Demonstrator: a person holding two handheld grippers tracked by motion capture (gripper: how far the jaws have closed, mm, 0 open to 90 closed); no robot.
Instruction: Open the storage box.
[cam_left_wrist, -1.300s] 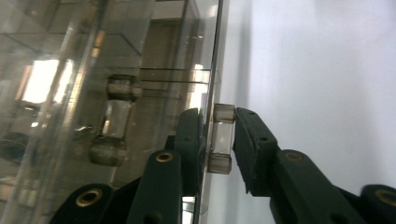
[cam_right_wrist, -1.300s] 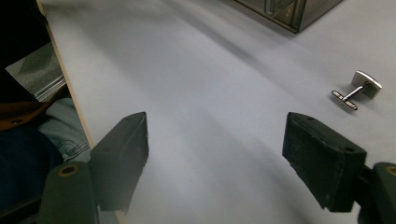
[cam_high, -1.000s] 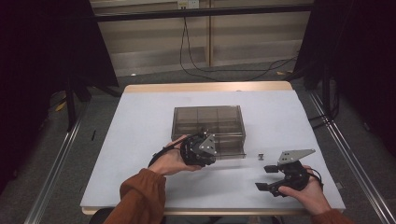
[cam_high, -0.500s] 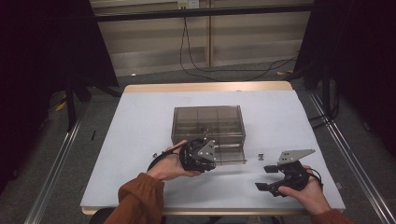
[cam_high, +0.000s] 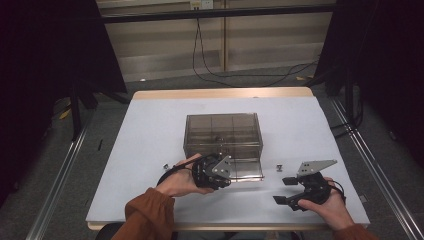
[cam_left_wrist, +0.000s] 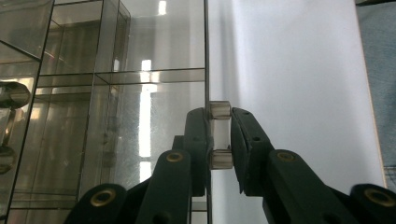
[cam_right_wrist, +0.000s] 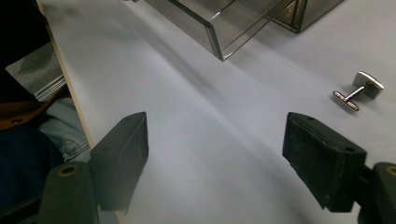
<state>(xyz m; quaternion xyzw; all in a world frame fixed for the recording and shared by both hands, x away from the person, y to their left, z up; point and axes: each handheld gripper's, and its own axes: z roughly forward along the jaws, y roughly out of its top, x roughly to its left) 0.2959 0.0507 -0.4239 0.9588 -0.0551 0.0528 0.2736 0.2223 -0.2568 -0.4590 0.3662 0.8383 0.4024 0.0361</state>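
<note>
Landmark: the smoked clear drawer box (cam_high: 223, 136) stands at the middle of the white table (cam_high: 150, 130); every place below is told from it.
Drawer: the lowest drawer (cam_high: 246, 169) sticks out of the box's near face toward the person; in the right gripper view its open corner (cam_right_wrist: 219, 32) shows at the top.
Drawer handle: a small clear bar handle (cam_left_wrist: 220, 135) on the drawer's front pane, at the near side of the box.
Left gripper: the left gripper (cam_high: 214, 171) is at the drawer's front, just near of the box; in the left gripper view (cam_left_wrist: 219, 140) its two black jaws are clenched on the clear handle, one pad on each side.
Left hand pose: the left hand (cam_high: 179, 179) lies near and left of the box, the forearm in a rust-brown sleeve (cam_high: 148, 215) rising from the table's near edge, the hand pointing its gripper rightward along the drawer's front.
Right gripper: the right gripper (cam_high: 288, 190) rests near and right of the box, well apart from it; its jaws stand wide and released, with only bare table between them (cam_right_wrist: 215, 154).
Right hand pose: the right hand (cam_high: 327, 205) grips its tool from behind at the near right corner, jaws aimed left.
Cufflink: a small metal cufflink (cam_high: 279, 166) lies on the table just right of the drawer, between box and right gripper (cam_right_wrist: 358, 91).
Second small piece: a tiny metal piece (cam_high: 163, 166) lies near and left of the box, just beyond the left hand.
</note>
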